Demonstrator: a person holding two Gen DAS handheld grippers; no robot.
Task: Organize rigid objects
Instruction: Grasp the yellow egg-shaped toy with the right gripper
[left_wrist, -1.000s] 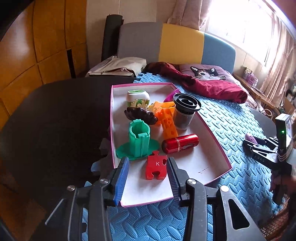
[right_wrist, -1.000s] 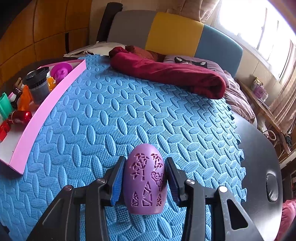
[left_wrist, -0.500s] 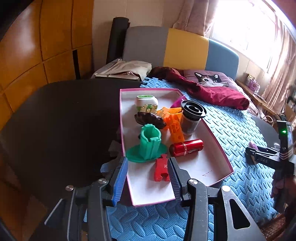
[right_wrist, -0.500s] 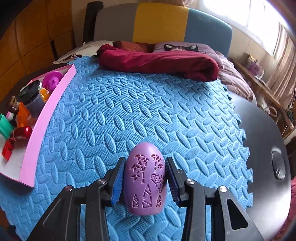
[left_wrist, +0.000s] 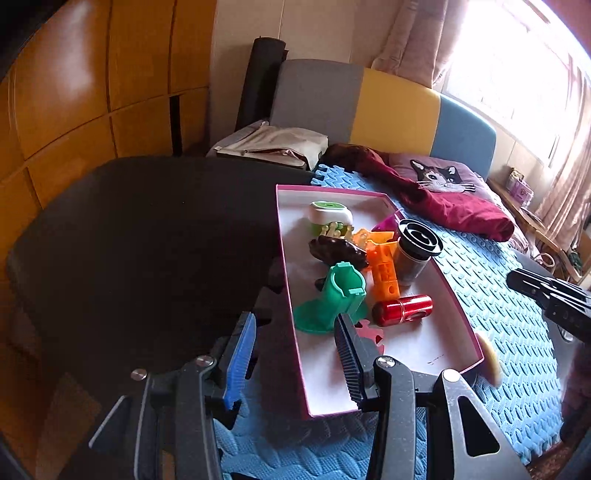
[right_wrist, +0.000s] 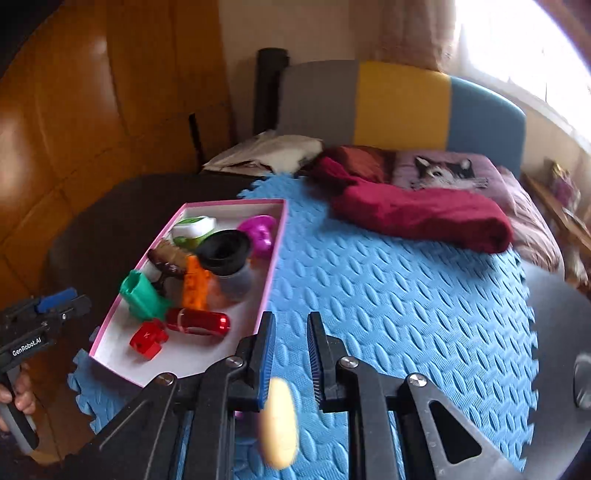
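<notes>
A pink-rimmed white box (left_wrist: 461, 306) holds several toys: a green holder (left_wrist: 338, 295), a red cylinder (left_wrist: 402, 310), an orange block (left_wrist: 384, 273), a black-lidded jar (left_wrist: 417, 247) and a red puzzle piece (right_wrist: 147, 338). My left gripper (left_wrist: 295, 325) hovers open over the box's near left edge, with nothing between its fingers. My right gripper (right_wrist: 291, 321) is shut and empty above the blue foam mat (right_wrist: 406, 295), just right of the box. A blurred pale oval thing (right_wrist: 277, 421) shows below its fingers, and it also appears beside the box's near right corner (left_wrist: 489, 356).
The mat lies on a dark table (left_wrist: 147, 240). A maroon cloth (right_wrist: 424, 214) and a cat cushion (right_wrist: 443, 171) lie at the far end before a grey, yellow and blue sofa back. A beige bag (left_wrist: 280, 147) sits far left. A hand (right_wrist: 18, 398) holds the left gripper.
The purple egg-shaped thing that my right gripper held is gone from between its pads, which have closed. That gripper rose and swung towards the box. The left gripper shifted slightly left.
</notes>
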